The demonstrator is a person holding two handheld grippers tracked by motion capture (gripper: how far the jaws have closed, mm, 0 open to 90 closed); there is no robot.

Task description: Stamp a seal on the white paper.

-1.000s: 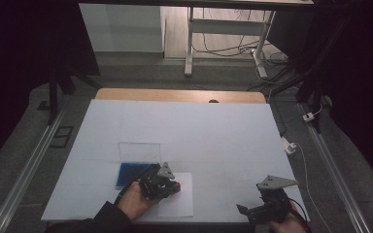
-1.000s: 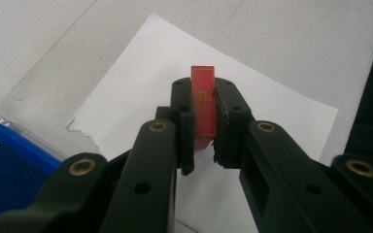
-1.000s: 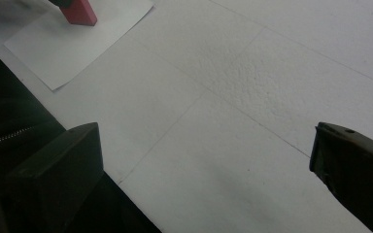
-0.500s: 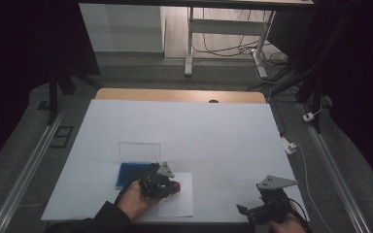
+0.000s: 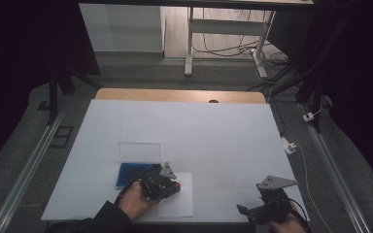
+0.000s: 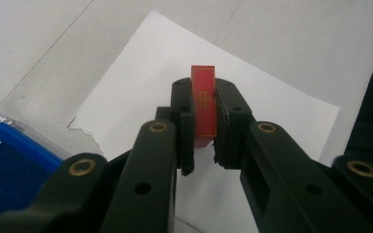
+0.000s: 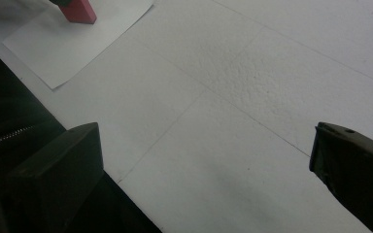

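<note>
— While the left gripper (image 6: pixel 205 109) hangs over the sheet of white paper (image 6: pixel 252 92), what does it carry?

— Its jaws are closed tight on a red stamp (image 6: pixel 203 104), a small red block with gold lines on its face. The pads press its two sides, and the block stands up between them above the paper. From the high view the stamp (image 5: pixel 176 185) sits at the front of the left gripper (image 5: pixel 167 183), just over the paper's (image 5: pixel 177 206) near-left part.

— And the blue thing beside it?

— That looks like a blue ink pad (image 5: pixel 130 174) in a clear case, with its lid (image 5: pixel 139 149) standing open behind it. It lies on the white table cover (image 5: pixel 213 131), just to the left of the paper, touching or nearly touching its edge.

— So how far along is the stamping?

— By the look of it, the pick-up is done, since the stamp is off the table and firmly held. Whether it has been inked cannot be told; its underside is hidden. No printed mark shows on the bare parts of the paper, so the pressing itself seems left to do, or not yet visible.

— What about the other hand?

— The right gripper (image 5: pixel 267 208) rests at the near right corner of the table, well apart from the paper. Its jaws stand wide open with nothing between them. It seems to be idle in this step.
</note>
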